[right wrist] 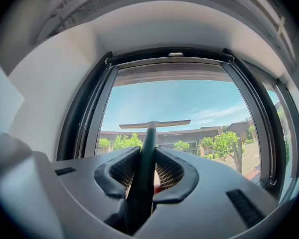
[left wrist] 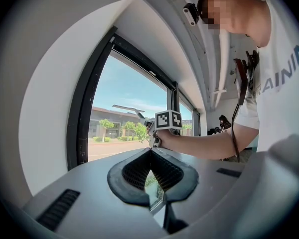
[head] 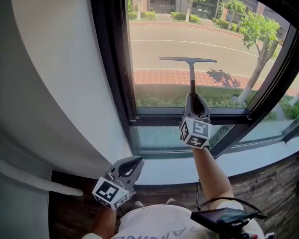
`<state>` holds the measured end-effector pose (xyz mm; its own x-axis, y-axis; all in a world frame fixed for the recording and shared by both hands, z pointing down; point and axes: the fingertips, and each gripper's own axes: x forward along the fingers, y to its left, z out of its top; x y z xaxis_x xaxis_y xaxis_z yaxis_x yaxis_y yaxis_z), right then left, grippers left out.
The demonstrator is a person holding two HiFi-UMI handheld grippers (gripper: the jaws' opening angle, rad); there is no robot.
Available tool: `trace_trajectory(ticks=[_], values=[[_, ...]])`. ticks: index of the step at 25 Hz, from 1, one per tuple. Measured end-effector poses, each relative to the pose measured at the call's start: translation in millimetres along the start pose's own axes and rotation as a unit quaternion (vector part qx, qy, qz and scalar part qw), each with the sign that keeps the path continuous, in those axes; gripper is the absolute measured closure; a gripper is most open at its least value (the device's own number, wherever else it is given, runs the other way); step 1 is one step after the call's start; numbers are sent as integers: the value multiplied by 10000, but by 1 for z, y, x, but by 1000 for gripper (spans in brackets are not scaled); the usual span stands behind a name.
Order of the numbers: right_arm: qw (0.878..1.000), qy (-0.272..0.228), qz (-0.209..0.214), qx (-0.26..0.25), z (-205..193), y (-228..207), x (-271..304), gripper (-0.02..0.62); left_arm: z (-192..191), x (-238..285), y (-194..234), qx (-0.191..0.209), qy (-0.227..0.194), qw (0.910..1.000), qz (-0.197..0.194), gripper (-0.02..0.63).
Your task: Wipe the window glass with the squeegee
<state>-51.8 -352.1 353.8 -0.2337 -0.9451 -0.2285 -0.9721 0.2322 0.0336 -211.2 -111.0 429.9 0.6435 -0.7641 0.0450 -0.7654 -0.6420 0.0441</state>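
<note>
A dark T-shaped squeegee (head: 191, 68) stands upright against the window glass (head: 219, 39), its blade (right wrist: 155, 124) level across the middle of the pane. My right gripper (head: 195, 101) is shut on the squeegee's handle (right wrist: 145, 158) from below. The same squeegee shows small in the left gripper view (left wrist: 127, 109), above the right gripper's marker cube (left wrist: 168, 119). My left gripper (head: 134, 164) hangs low by the white wall, away from the glass, its jaws shut with nothing between them.
A black window frame (head: 112, 59) runs down the left, with a sill bar (head: 189, 119) under the pane and a slanted black post (head: 269, 78) on the right. A white wall (head: 55, 83) stands left. A person's black device (head: 224, 216) sits low in the head view.
</note>
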Motion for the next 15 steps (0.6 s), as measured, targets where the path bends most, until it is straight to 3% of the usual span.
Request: trace_trajectory(ticks=[15], values=[[9987, 495, -11, 133, -58, -1, -19, 497, -5, 6, 2, -42, 74, 10000, -39, 589]])
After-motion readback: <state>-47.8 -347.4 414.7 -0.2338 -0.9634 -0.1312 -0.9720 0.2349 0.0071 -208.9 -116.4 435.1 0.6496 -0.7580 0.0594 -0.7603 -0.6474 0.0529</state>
